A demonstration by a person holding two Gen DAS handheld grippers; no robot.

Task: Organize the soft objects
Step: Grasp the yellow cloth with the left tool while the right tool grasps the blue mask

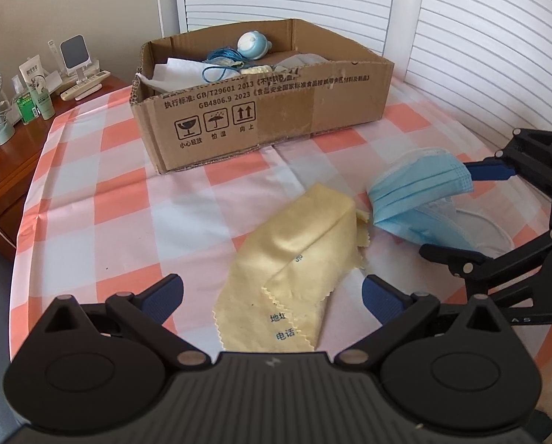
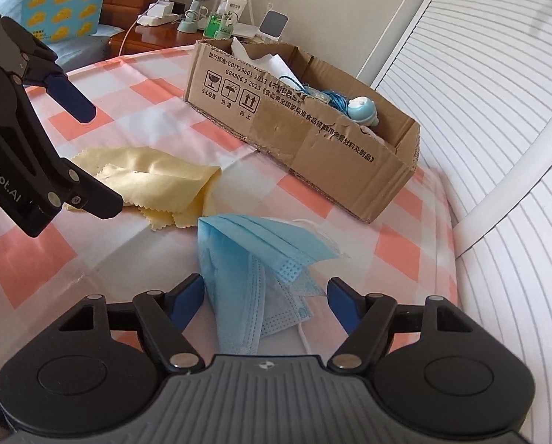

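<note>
Both tools stood apart: left tool (image 1: 272, 298) astride the cloth (image 1: 298, 259), right tool (image 2: 266, 296) astride the mask (image 2: 253, 259), low centre. Pickup stage, apparently; next, clamping, then the box (image 1: 276, 111).

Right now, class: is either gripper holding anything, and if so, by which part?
Nothing is held. The left gripper is open around the yellow cloth; the right gripper is open around the blue masks.
</note>
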